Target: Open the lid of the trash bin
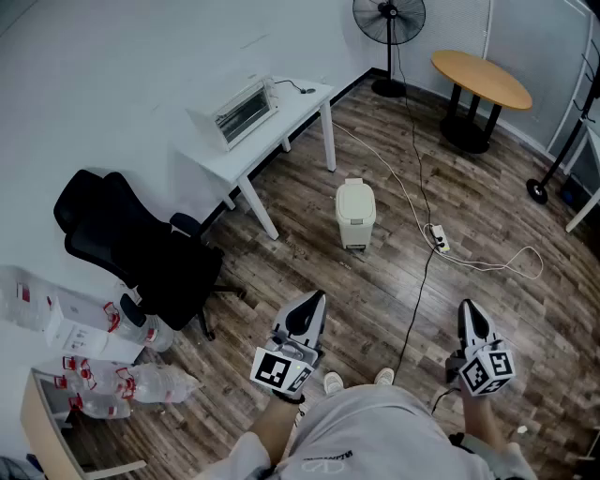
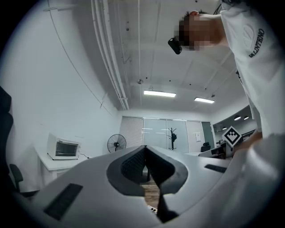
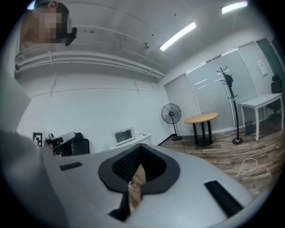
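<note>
trash bin (image 1: 356,214) | well ahead of left claw (image 1: 317,298), right claw (image 1: 467,307)

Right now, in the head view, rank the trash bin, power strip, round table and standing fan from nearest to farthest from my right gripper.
1. The power strip, on the floor just ahead of the right gripper.
2. The trash bin, lid closed, farther ahead and left.
3. The round table, far ahead.
4. The standing fan, at the far wall.

Cream trash bin (image 1: 356,214), white table (image 1: 298,101), black office chair (image 1: 141,251), tan round table (image 1: 480,78), brown wood-grain floor (image 1: 309,274)
</note>
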Motion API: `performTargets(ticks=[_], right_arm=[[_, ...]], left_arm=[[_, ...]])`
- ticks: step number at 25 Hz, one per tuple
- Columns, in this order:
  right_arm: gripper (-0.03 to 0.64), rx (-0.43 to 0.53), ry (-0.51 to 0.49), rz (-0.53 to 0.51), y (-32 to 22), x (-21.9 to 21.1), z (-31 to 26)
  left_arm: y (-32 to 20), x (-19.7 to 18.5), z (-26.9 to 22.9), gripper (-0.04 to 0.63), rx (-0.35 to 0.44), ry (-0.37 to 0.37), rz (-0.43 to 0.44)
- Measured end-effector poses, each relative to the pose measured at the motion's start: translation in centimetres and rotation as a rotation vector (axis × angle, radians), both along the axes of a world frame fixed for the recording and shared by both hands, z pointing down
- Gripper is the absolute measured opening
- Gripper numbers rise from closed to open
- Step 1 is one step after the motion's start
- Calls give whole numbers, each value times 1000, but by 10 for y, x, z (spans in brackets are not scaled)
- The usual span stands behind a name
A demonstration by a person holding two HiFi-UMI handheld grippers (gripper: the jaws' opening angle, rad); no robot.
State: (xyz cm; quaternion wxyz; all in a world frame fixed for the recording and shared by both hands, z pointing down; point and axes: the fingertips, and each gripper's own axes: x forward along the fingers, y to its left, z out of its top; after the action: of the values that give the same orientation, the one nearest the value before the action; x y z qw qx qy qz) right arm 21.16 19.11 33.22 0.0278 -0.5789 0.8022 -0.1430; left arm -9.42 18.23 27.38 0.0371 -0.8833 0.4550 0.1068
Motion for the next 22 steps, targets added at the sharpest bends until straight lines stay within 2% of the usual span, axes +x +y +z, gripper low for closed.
performTargets(ticks=[12, 22], right_arm=[[15, -17, -36, -38, -3, 22, 4], [17, -3, -82, -115, -13, 61, 6]], left_arm=[[-1, 30, -3, 0, -4, -12, -1], [-5, 93, -2, 0, -14, -42, -8]])
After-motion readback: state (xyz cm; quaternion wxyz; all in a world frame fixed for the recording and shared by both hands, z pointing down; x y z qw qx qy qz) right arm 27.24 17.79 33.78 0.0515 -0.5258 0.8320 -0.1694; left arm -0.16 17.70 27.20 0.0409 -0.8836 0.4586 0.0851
